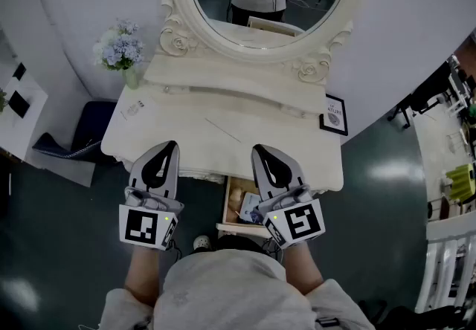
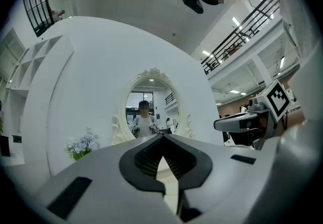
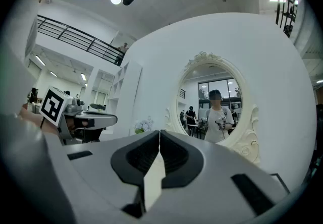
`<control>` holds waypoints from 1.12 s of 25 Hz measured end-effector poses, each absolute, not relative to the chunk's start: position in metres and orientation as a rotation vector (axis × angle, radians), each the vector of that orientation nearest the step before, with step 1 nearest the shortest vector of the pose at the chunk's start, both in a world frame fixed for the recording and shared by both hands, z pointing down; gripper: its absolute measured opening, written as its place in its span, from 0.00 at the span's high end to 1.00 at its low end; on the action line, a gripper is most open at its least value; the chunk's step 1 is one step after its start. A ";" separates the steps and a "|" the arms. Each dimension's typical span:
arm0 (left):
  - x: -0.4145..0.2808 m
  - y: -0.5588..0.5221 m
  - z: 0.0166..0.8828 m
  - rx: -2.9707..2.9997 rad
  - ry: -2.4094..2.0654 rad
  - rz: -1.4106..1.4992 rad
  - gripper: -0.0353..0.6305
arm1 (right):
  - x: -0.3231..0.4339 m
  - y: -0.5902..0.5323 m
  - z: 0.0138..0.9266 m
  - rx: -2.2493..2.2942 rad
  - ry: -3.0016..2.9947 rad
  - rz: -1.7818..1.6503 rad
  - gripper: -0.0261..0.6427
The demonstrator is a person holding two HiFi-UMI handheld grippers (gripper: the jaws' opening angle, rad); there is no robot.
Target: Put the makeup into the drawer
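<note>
Left tool (image 1: 169,145) and right tool (image 1: 260,149) are pressed together, holding nothing. Makeup (image 1: 251,206) in the drawer (image 1: 227,204) at 6 o'clock looks light and slippery, so pinch its middle.

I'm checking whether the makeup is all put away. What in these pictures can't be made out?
- What lies in the drawer: head view, partly covered by the right gripper; the rest too small to name.
- A small thing on the table by the flowers: head view, too small to name.
- Print on the picture: head view, too small to read.
- The table top: both gripper views, mostly behind the jaws.
</note>
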State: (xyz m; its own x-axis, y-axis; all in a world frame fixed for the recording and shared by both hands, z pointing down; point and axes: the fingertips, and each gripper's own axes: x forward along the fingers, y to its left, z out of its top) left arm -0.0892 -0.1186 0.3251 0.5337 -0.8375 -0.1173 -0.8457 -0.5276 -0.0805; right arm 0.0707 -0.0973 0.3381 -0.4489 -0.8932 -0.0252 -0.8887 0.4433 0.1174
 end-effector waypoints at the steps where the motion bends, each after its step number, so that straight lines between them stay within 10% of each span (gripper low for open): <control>1: -0.087 -0.120 0.325 -2.638 1.454 0.095 0.93 | 0.072 -0.099 0.338 1.626 -2.636 -0.174 0.93; 28: -0.074 -0.144 0.343 -2.652 1.504 0.059 0.93 | 0.091 -0.189 0.473 1.368 -2.366 0.323 0.93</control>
